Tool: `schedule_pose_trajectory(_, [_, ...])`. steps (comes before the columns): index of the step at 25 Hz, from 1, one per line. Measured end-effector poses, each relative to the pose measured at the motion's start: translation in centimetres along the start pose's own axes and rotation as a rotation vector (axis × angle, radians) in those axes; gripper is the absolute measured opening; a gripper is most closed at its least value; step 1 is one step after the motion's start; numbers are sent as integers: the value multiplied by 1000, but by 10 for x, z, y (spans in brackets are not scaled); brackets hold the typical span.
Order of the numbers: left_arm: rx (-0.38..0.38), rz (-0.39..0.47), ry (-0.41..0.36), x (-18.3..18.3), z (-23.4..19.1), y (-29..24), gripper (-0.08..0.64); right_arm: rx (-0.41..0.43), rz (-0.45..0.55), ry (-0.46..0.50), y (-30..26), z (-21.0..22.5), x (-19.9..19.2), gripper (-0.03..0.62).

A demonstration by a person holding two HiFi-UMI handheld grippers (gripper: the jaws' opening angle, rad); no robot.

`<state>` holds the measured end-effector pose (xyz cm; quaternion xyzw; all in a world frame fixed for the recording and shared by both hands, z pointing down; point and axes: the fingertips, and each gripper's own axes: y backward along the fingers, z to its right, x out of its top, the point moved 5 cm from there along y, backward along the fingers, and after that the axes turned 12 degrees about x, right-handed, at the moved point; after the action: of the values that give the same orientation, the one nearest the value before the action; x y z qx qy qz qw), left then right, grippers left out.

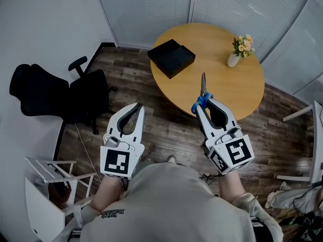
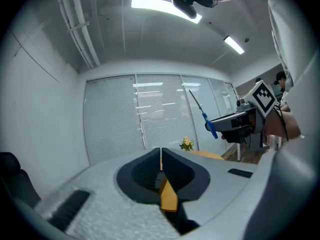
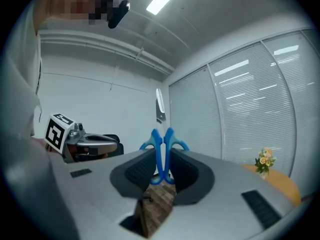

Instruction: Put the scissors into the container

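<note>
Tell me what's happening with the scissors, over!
Right gripper shut on scissors. Left gripper shut, empty. Black container open on table, nothing in the way.

Bright, even room light from ceiling strips (image 2: 165, 8); soft shadows; both gripper views fisheye-bent, corners black, foreground blurred

- Blue-handled steel scissors (image 1: 203, 84): blades closed, handles clamped between the jaws of the right gripper (image 1: 202, 105), tips pointing forward over the table's near edge.
- Shallow black square container (image 1: 171, 57): open-topped, on the round wooden table (image 1: 227, 89), well apart from the scissors.
</note>
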<state>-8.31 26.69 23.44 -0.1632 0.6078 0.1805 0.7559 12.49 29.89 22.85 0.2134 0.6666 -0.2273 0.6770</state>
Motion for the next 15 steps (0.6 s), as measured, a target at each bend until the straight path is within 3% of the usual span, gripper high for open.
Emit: schedule_pose_trajectory(15, [51,-17,-23,0,26,-18,29,64,4,-3,8,36,-16,97])
